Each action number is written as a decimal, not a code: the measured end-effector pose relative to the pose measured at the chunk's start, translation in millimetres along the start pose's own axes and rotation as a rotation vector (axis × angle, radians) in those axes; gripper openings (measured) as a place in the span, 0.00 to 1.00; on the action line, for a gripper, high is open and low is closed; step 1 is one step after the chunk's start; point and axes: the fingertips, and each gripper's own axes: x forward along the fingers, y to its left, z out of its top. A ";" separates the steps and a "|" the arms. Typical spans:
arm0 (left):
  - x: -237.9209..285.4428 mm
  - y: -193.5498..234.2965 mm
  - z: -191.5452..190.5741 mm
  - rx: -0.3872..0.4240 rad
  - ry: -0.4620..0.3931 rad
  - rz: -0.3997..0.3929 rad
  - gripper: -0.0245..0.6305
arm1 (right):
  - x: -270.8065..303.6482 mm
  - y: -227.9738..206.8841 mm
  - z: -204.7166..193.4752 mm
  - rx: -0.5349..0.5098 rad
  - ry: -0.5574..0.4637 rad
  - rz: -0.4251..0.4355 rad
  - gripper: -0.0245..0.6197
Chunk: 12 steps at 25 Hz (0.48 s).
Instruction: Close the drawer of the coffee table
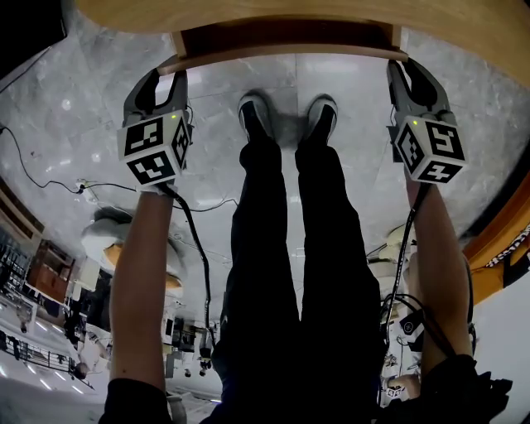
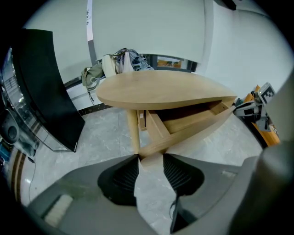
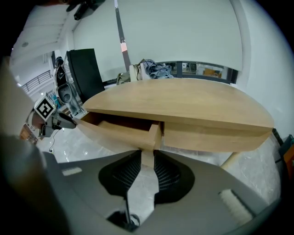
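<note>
The light wooden coffee table (image 1: 290,12) has its drawer pulled out towards me, the drawer front (image 1: 281,56) standing clear of the top. My left gripper (image 1: 166,79) holds the front's left end and my right gripper (image 1: 406,70) its right end. In the left gripper view the gripper (image 2: 151,158) has the corner of the drawer front (image 2: 193,133) wedged between both pads. The right gripper view shows the gripper (image 3: 147,156) clamped on the other corner of the drawer front (image 3: 119,133), under the table top (image 3: 183,103).
The person's legs and shoes (image 1: 286,120) stand on the marble floor just before the drawer. A cable (image 1: 50,184) trails on the floor at left. A black panel (image 2: 46,87) stands left of the table, with bags and clothing (image 2: 124,59) behind it. A table leg (image 2: 133,131) stands by the drawer's left corner.
</note>
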 end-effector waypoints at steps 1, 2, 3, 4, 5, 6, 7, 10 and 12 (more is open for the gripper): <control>1.8 1.4 3.0 0.001 -0.003 0.002 0.31 | 2.4 -1.0 2.8 0.005 -0.005 -0.002 0.18; 3.7 2.2 6.1 0.001 -0.007 0.004 0.31 | 4.5 -2.6 5.2 0.009 -0.011 -0.003 0.18; 5.7 2.4 9.1 0.000 -0.012 0.007 0.31 | 6.2 -4.6 7.4 0.013 -0.016 -0.004 0.18; 7.5 2.5 12.2 -0.002 -0.016 0.010 0.31 | 7.7 -6.6 9.5 0.015 -0.021 -0.004 0.18; 9.0 3.0 15.2 -0.005 -0.020 0.014 0.31 | 9.0 -8.2 11.8 0.017 -0.025 -0.005 0.18; 10.0 3.9 18.1 -0.008 -0.023 0.018 0.31 | 10.3 -9.2 14.5 0.020 -0.029 -0.006 0.18; 10.7 5.2 20.7 -0.012 -0.025 0.021 0.31 | 11.7 -9.7 17.2 0.023 -0.033 -0.007 0.18; 14.1 8.5 27.5 -0.016 -0.028 0.028 0.31 | 16.5 -11.9 24.3 0.036 -0.045 -0.012 0.18; 17.6 8.2 31.7 -0.013 -0.030 0.031 0.31 | 19.8 -15.8 26.9 0.046 -0.056 -0.015 0.18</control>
